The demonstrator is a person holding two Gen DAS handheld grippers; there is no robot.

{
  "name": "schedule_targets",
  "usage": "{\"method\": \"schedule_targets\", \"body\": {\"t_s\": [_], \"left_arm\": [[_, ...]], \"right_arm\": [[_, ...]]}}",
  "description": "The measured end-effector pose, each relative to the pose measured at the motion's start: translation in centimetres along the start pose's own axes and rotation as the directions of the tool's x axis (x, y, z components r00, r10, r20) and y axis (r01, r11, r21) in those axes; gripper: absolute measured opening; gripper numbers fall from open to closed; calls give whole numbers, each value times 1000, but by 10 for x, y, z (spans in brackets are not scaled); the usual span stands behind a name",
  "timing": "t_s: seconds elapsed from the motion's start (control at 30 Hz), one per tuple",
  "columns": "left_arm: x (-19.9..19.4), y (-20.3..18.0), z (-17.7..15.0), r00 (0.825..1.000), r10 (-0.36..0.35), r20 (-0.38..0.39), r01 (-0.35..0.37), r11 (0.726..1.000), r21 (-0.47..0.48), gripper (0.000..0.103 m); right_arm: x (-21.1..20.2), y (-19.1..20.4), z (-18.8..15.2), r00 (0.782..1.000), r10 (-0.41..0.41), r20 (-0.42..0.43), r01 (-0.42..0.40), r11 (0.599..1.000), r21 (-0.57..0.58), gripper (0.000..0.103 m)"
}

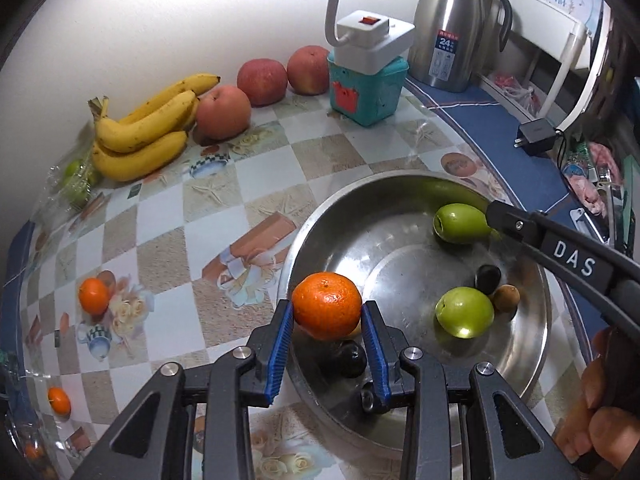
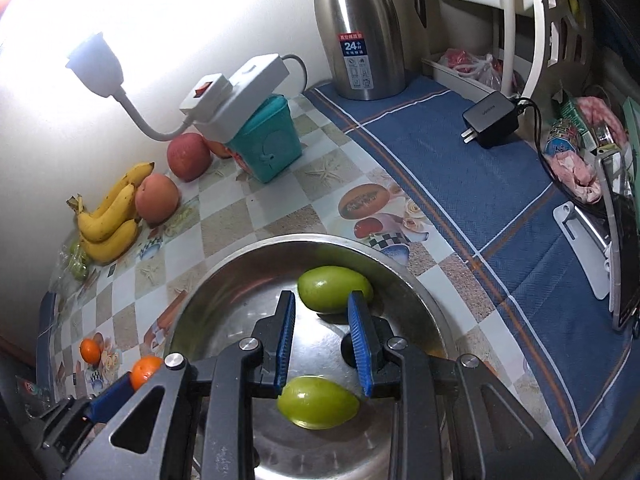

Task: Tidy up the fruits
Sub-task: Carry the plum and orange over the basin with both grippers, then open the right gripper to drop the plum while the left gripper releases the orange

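gripping: my left gripper (image 1: pixel 327 322) clamps a mandarin (image 1: pixel 326 305) over the steel bowl (image 1: pixel 532 336) rim, lower centre.
right gripper (image 2: pixel 322 336): closed, empty, above two green fruits (image 2: pixel 335 289).
risk: mandarin slipping, rolling onto the tablecloth (image 1: pixel 168 224).

We see a glossy orange tangerine (image 1: pixel 327 306) pinched between blue pads, hanging over the near rim of a round steel bowl (image 1: pixel 532 364). In the bowl lie two smooth green fruits (image 1: pixel 464 312), well apart, plus small dark ones (image 1: pixel 488 279). By the wall rest yellow bananas (image 1: pixel 140 136) touching three red apples (image 1: pixel 262 81). Two more tangerines (image 1: pixel 94 296) sit on the tabletop.
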State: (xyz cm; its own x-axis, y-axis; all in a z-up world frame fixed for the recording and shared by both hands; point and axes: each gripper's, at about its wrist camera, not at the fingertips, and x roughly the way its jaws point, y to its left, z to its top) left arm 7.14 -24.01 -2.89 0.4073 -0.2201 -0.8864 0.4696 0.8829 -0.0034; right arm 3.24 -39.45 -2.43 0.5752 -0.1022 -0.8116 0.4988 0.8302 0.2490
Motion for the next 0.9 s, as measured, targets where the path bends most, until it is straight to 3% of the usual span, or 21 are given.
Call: {"method": "schedule_targets", "body": {"t_s": [0.2,0.9], "left_arm": [[10,1,2,1000,-10,-4,10,1000,-19,38],[25,-30,5,1000,-14,-14,15,998,63,40]], "right_arm": [[7,-8,-2,1000,-3,-21,3,1000,12,28],[12,-20,-3,999,-4,-45,6,999,37,28]]}}
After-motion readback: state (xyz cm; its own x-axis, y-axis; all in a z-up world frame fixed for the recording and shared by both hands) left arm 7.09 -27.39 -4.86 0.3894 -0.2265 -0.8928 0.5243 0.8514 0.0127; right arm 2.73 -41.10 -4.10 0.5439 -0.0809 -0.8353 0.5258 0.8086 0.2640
